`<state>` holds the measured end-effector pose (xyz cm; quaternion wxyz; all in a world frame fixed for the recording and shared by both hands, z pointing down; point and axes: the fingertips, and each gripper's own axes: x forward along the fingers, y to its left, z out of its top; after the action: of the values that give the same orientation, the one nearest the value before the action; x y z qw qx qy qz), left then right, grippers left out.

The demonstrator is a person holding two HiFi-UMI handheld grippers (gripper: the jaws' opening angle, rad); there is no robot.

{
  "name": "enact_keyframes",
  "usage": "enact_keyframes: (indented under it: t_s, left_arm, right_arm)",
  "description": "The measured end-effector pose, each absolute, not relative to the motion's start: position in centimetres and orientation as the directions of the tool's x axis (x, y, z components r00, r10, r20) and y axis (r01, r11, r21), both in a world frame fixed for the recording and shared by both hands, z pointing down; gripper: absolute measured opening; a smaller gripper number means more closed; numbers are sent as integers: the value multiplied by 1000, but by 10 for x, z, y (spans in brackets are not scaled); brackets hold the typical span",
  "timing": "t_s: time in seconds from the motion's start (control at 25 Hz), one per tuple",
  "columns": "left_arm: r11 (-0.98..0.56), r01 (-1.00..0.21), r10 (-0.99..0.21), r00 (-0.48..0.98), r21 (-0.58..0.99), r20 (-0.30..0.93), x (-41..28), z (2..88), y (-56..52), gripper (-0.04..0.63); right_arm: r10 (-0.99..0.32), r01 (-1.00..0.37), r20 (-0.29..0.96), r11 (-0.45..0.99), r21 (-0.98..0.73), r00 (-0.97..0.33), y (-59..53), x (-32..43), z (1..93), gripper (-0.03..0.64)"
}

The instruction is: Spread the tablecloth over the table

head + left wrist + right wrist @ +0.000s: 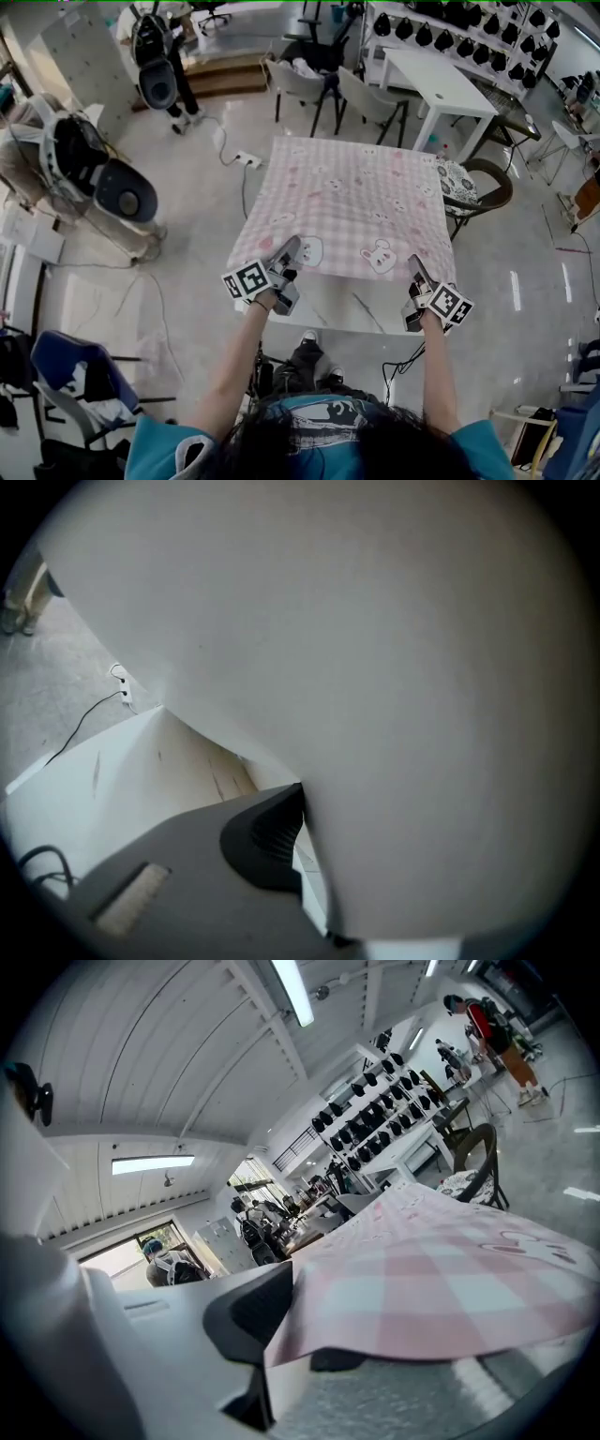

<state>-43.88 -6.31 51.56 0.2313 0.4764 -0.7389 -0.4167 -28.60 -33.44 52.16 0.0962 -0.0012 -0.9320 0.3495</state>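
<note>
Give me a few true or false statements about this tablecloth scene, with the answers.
1. The tablecloth is pink checked. True.
2. The left gripper and right gripper each hold its near edge. True.
3. The tablecloth covers the whole table. False: a bare white strip shows along the near side.
4. The cushioned chair stands at the table's left. False: it stands at the table's right in the head view.

Pink checked tablecloth (352, 206) covers most of desk (347, 317); near strip bare. Left tongs (292, 247), right tongs (414, 266) at near corners, seemingly pinching hem.
</note>
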Motion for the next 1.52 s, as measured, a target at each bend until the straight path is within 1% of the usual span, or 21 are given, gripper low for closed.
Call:
enact_keyframes:
  t_s: [0.2, 0.32, 0.48, 0.68, 0.84, 1.16, 1.36, 1.52]
  left_arm:
    - [341, -449, -872, -478, 826, 101, -424, 559, -41, 28]
    - [425, -424, -865, -450, 800, 221, -409, 595, -34, 62]
    - [480, -369, -847, -433, 796, 309, -383, 632, -27, 60]
    - [603, -388, -793, -383, 697, 474, -355, 672, -21, 71]
    - [675, -471, -734, -353, 568, 581, -338, 693, -21, 69]
    - [715, -507, -681, -353, 481, 641, -323, 711, -13, 63]
    - [736, -496, -660, -373, 461, 652, -316, 723, -11, 63]
    - [780, -470, -607, -402, 414, 686, -309, 736, -7, 74]
  right_arm:
    - [98, -88, 223, 712, -696, -970, -318, -267, 555, 52]
    - [116, -101, 253, 703, -704, -960, -306, -259, 569, 49]
    - [134, -129, 290, 670, -731, -948, -303, -238, 597, 47]
    - [144, -181, 357, 656, -733, -923, -296, -215, 626, 41]
    - [143, -227, 403, 639, -735, -904, -291, -196, 650, 35]
    - [134, -295, 444, 576, -763, -886, -279, -172, 685, 34]
    - [129, -314, 480, 605, -732, -868, -276, -163, 702, 34]
    - [108, -353, 527, 629, -693, -843, -276, -156, 718, 36]
